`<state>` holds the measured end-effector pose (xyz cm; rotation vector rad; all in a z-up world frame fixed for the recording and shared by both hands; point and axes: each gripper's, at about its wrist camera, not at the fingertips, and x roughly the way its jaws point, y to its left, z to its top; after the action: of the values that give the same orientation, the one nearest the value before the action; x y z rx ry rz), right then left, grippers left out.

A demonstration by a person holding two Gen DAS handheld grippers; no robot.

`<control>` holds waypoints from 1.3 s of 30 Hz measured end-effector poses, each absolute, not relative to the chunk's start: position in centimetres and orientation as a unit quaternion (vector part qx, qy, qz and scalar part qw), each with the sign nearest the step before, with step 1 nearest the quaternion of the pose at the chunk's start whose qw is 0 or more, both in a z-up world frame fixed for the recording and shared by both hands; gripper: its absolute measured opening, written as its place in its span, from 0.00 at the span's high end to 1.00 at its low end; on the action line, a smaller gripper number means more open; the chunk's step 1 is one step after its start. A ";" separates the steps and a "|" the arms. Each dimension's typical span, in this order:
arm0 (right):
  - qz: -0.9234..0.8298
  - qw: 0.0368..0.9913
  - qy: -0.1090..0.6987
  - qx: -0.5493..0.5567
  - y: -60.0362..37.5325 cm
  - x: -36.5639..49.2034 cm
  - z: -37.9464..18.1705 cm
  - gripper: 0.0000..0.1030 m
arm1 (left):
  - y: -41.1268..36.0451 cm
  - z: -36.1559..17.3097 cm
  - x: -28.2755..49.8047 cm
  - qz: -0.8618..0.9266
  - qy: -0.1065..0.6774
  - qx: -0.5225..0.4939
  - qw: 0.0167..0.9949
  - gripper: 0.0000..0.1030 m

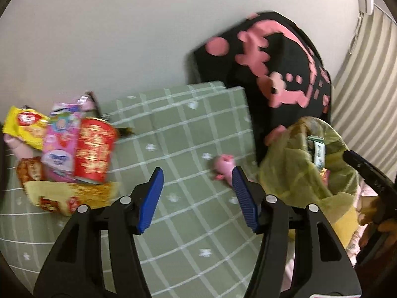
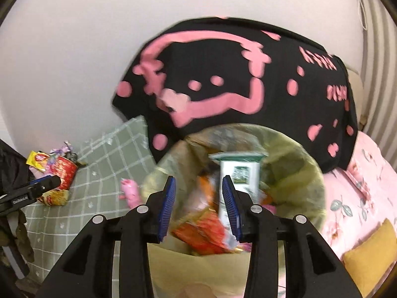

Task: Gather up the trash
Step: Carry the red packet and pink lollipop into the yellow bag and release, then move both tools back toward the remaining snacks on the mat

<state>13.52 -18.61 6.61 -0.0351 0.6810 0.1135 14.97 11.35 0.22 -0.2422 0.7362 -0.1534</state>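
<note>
A pile of trash lies at the left of the green checked mat (image 1: 188,129): a red can (image 1: 95,150), a pink carton (image 1: 62,144), a yellow wrapper (image 1: 23,126) and a yellow-red packet (image 1: 72,197). My left gripper (image 1: 197,171) hangs open over bare mat to the right of the pile, nothing between its fingers. My right gripper (image 2: 198,177) stands open above the bin lined with a green bag (image 2: 302,154). Inside the bin lie a white-green carton (image 2: 244,173) and blurred red-orange wrappers (image 2: 206,236). A small pink item (image 1: 224,165) lies on the mat beside the bin.
A black pillow with pink print (image 2: 235,87) leans on the white wall behind the bin. Pink floral bedding (image 2: 359,186) and a yellow cushion (image 2: 372,255) lie to the right. A striped curtain (image 1: 367,87) hangs far right.
</note>
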 end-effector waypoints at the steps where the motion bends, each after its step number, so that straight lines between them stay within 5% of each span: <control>1: 0.063 0.941 0.333 -0.019 -17.7 13.7 6.5 0.64 | 12.2 0.2 14.9 -0.065 0.356 -0.120 0.924 0.47; 20: 0.151 0.920 0.359 -0.035 -6.5 16.4 3.1 0.64 | 35.9 -1.5 16.1 0.169 0.326 -0.204 0.908 0.47; 22: 0.152 0.919 0.361 -0.043 -6.1 16.6 2.9 0.53 | 36.5 -2.1 17.1 0.175 0.335 -0.202 0.904 0.48; 26: 0.151 0.917 0.367 -0.038 -6.1 17.3 2.6 0.50 | 36.5 -2.8 18.8 0.170 0.353 -0.179 0.903 0.58; 29: 0.151 0.910 0.384 -0.031 -5.8 17.8 2.1 0.50 | 36.3 -3.2 19.1 0.165 0.374 -0.177 0.895 0.88; 39: 0.194 0.885 0.420 -0.047 -1.3 19.6 -0.5 0.50 | 34.4 -3.7 11.9 0.123 0.390 -0.252 0.877 0.93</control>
<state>19.62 -1.32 -0.52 -0.0978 0.8730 0.4033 11.89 34.42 -3.69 -0.5255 0.8139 0.2560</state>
